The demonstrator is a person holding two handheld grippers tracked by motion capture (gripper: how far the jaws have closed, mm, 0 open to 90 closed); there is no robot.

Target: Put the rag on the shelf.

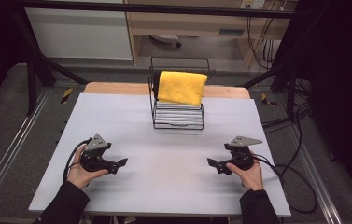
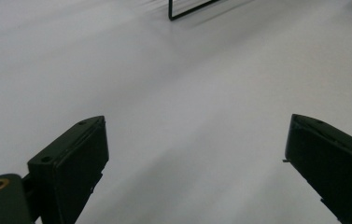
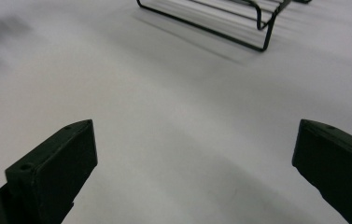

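Two grippers rest low on the white desk [image 1: 164, 186], one in each hand, both empty. Left gripper [image 1: 120, 163] sits at about 8 o'clock from desk centre, right gripper [image 1: 212, 163] at about 4 o'clock; their tips point inward at each other, well apart. Fingers of both are spread wide: in the left gripper view the left gripper [image 2: 194, 154] has bare desk between its two black fingers [image 2: 78, 163], and likewise in the right gripper view the right gripper [image 3: 194, 154] with its fingers [image 3: 57, 168].

Yellow cloth [image 1: 182, 87] at 12 o'clock, draped over the top of a black wire rack [image 1: 178, 125] near the far edge of the desk. Well apart from both grippers. White flat items stand in the rack below the cloth; cannot tell what they are.

No readable writing or brand marks on grippers, cloth or rack.

Hard to make out: the left gripper view catches just a corner of the wire rack [image 2: 190, 11] at its top edge, blurred. The right gripper view cuts the wire rack [image 3: 239, 23] off at the top, base wires visible, cloth out of frame. The cloth hides the upper front of the rack in the high view. Dark sleeves cut off at the bottom edge.
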